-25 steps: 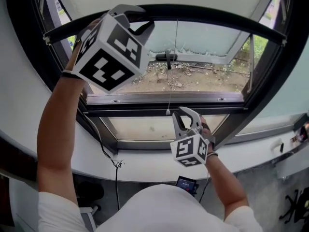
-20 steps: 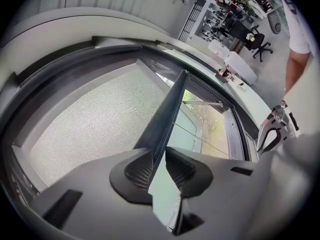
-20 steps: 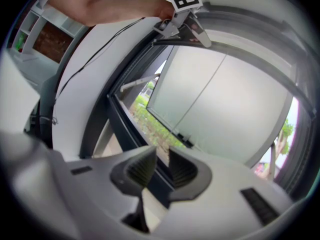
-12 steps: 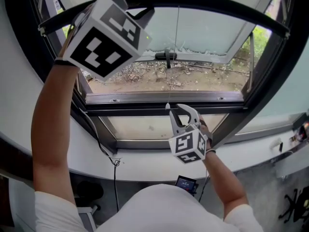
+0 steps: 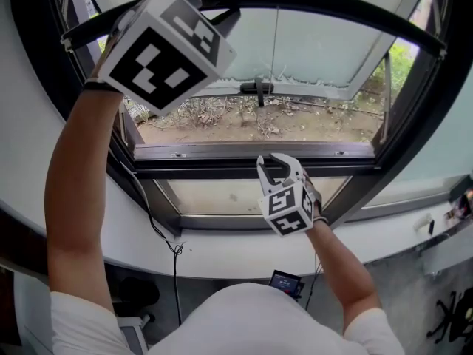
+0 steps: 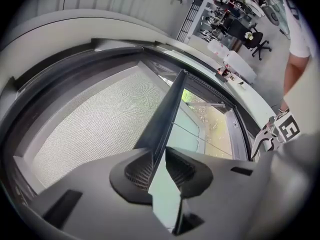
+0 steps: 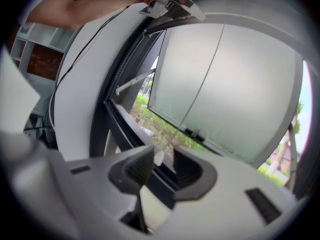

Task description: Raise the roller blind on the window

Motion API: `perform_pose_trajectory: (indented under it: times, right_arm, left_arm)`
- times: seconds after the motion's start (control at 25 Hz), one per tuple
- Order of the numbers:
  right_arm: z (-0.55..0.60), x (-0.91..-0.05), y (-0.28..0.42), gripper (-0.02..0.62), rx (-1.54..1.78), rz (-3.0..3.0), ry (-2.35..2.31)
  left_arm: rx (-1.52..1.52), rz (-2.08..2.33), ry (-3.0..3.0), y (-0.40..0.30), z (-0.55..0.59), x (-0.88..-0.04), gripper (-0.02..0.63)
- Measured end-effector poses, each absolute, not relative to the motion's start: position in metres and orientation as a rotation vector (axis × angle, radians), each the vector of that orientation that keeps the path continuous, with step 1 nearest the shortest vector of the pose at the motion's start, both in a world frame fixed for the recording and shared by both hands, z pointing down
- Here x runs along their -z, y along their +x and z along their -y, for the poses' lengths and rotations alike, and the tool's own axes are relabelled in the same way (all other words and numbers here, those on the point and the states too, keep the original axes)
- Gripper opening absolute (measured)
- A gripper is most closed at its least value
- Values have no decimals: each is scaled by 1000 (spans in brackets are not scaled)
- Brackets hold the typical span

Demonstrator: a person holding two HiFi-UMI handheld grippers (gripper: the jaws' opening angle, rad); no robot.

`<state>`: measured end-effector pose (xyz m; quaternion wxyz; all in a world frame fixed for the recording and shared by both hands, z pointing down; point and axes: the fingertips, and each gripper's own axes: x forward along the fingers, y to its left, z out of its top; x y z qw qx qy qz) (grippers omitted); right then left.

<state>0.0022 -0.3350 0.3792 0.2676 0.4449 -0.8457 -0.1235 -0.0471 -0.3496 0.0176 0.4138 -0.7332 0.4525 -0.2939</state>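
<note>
The blind's dark bottom bar (image 5: pixel 332 13) arcs across the top of the window, and my left gripper (image 5: pixel 214 2) is raised at its left end. In the left gripper view the jaws (image 6: pixel 159 166) are shut on that bar (image 6: pixel 167 114), with the mesh blind fabric (image 6: pixel 100 119) beside it. A thin pull cord (image 5: pixel 275 58) hangs from the bar to a small white toggle (image 5: pixel 258 159). My right gripper (image 5: pixel 272 165) sits low at that toggle. Its jaws (image 7: pixel 159 166) stand open, with the toggle (image 7: pixel 158 158) between the pads and apart from them.
An outward-tilted frosted sash (image 5: pixel 318 50) with a black handle (image 5: pixel 257 89) lies beyond the frame. A black cable (image 5: pixel 159 228) runs down the white wall under the sill (image 5: pixel 222 261). A small screen device (image 5: pixel 284 279) sits below.
My left gripper has risen with the bottom bar, which now sits higher in the window. My right gripper has shifted up and slightly left, bringing the toggle between its jaws.
</note>
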Motion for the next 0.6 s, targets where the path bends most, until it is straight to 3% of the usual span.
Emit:
perform_pose_trajectory:
  times: [0.6]
  right_arm:
    - [366,-395,-18,118,171,2312,1183]
  left_arm:
    - [746,-1145,-1823,-48,349,-10,86]
